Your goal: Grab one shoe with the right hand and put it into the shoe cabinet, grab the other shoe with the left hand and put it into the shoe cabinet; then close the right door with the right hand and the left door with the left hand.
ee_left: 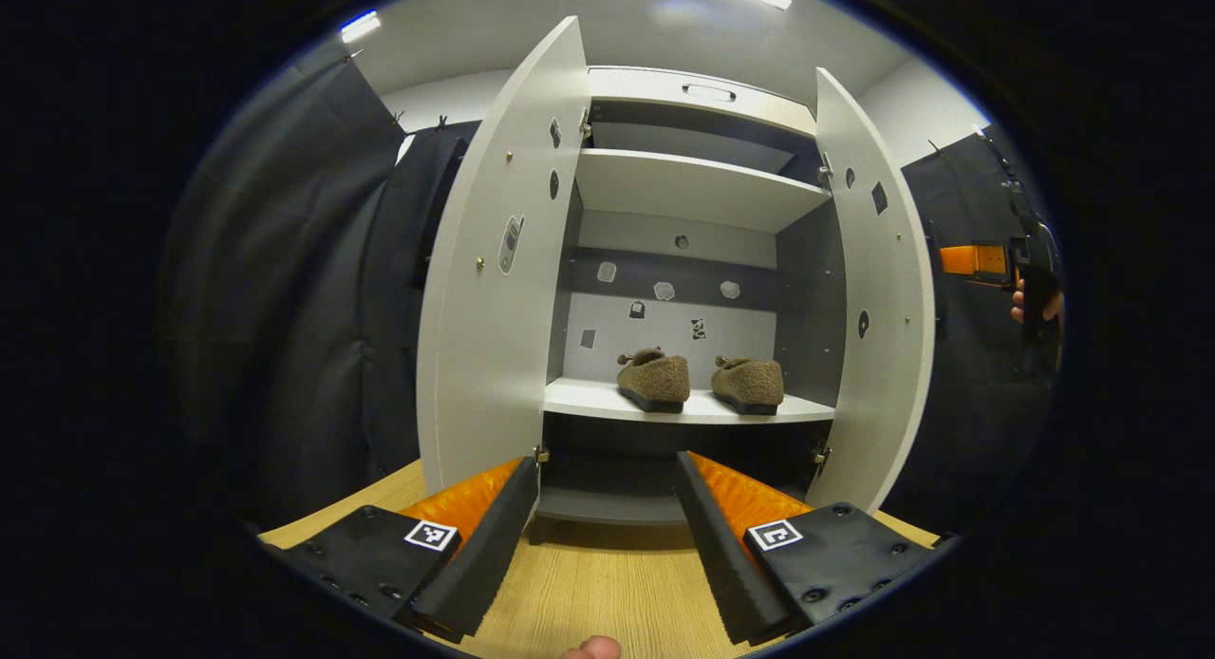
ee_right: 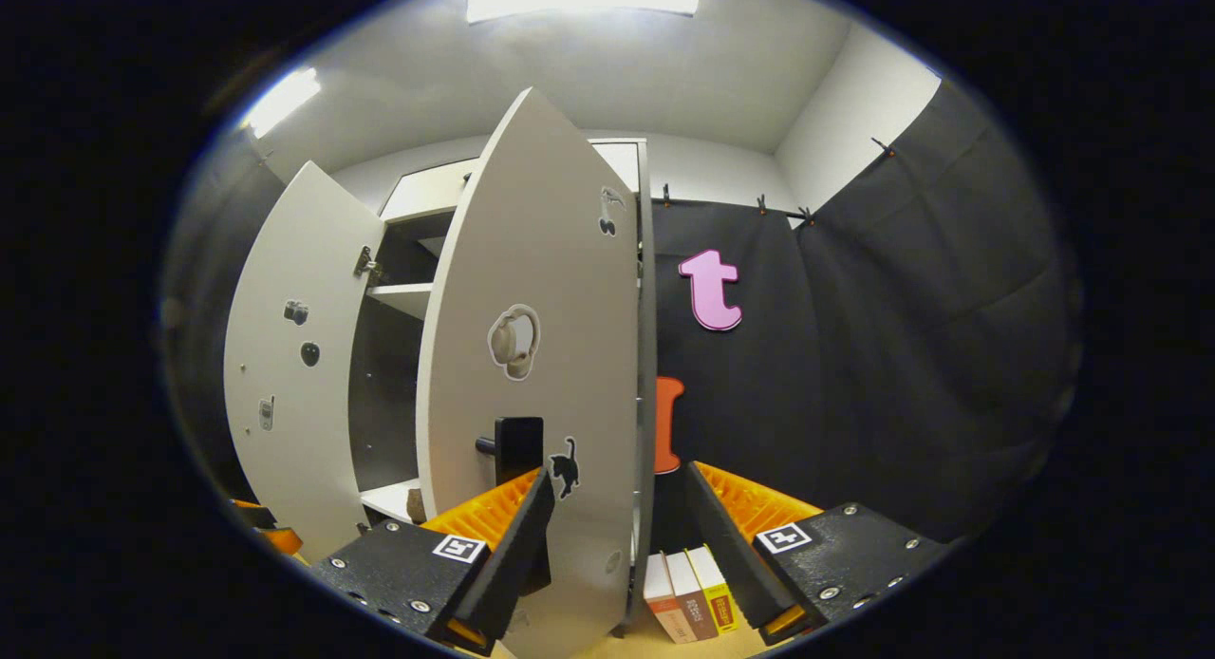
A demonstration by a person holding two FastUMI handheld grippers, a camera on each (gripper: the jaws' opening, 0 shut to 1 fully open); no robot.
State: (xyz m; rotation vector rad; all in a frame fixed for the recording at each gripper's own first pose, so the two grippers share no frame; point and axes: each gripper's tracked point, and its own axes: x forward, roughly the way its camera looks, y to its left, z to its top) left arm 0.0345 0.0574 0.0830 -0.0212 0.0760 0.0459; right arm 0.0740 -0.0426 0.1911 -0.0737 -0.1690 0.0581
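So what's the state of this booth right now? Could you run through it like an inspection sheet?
Surface: pale wood floor, bare in front of the cabinet.
Job's things: both brown shoes sit side by side on a shelf of the shoe cabinet; left door and right door both stand open.
Clutter: a few books standing by the cabinet's foot.
Grippers: left gripper open, empty, facing the cabinet; right gripper open, beside the right door's black handle.
Cables: nothing seen.
Surroundings: black cloth walls, white ceiling, ceiling lights.
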